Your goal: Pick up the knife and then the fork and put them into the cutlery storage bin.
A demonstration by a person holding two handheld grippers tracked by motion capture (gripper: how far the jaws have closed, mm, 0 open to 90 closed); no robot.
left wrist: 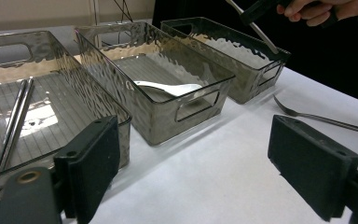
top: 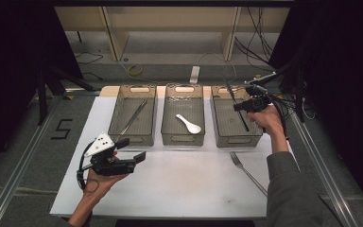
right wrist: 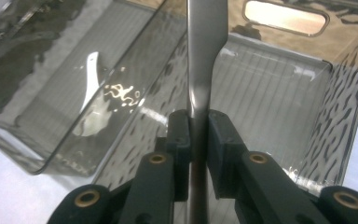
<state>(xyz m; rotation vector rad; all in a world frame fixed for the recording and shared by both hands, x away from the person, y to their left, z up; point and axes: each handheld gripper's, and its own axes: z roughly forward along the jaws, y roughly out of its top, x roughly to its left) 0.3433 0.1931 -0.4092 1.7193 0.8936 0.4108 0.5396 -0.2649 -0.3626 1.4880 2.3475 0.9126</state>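
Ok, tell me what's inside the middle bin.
The middle bin holds one white spoon, lying flat on the ribbed floor. The near wall's rippled plastic blurs the floor strip just behind it, so anything small there can't be confirmed.

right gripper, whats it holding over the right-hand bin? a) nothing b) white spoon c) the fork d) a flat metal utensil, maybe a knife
d: in the right gripper view the right gripper has its jaws pressed on a flat metal utensil above the right-hand bin; the white spoon lies in the middle bin and the fork lies on the table.
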